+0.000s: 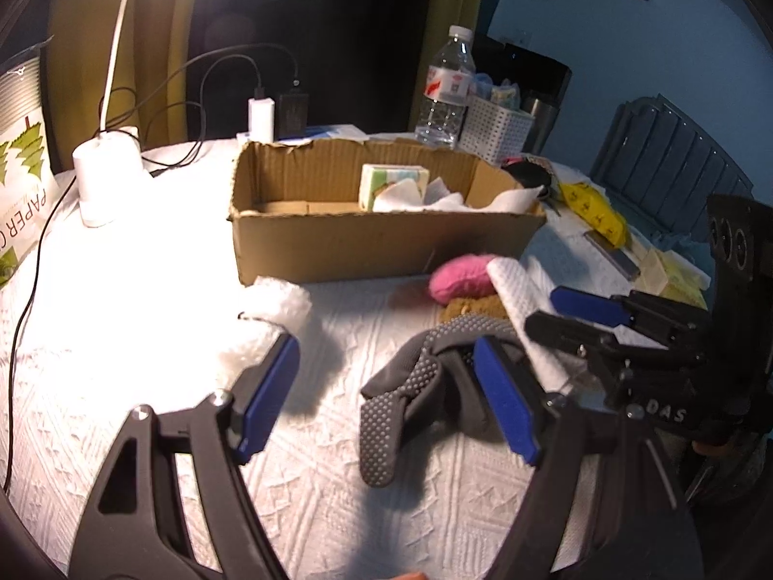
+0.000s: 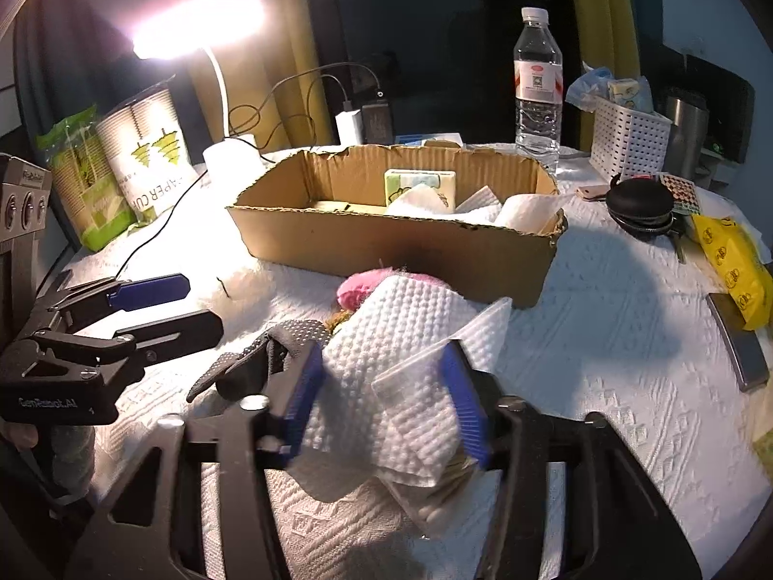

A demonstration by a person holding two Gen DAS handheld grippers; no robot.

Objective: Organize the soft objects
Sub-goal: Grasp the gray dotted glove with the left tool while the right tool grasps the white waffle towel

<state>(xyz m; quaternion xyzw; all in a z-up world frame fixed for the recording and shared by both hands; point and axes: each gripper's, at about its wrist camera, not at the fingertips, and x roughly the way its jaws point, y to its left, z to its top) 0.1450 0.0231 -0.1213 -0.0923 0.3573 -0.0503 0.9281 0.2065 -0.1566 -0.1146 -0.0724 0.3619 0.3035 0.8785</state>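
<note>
Two tools hang over a tabletop (image 2: 604,338) draped in white embossed paper towel. The left tool (image 1: 386,377) has its blue-padded fingers spread wide with nothing between the pads; its right finger lies against a crumpled grey glove (image 1: 415,386) covered in raised rubber dots, and its left finger sits beside a fluffy white fabric lump (image 1: 270,319). The right tool (image 2: 381,401) has its fingers drawn in on either side of a folded, dimpled paper towel (image 2: 401,353), the sheet bunched between the blue pads. Just behind that sheet lies a pink knitted oval (image 1: 461,278) on a tan fuzzy piece (image 1: 476,307), both near the front wall of an open corrugated cardboard box (image 2: 401,246) with ragged rims. Inside the box stand a small rectangular tissue pack (image 2: 419,186) and more loose white paper. Behind it rise a clear ribbed plastic water bottle (image 2: 537,82) and a white perforated plastic basket (image 2: 628,142); a glowing desk lamp (image 2: 203,24) bleaches the left side.
</note>
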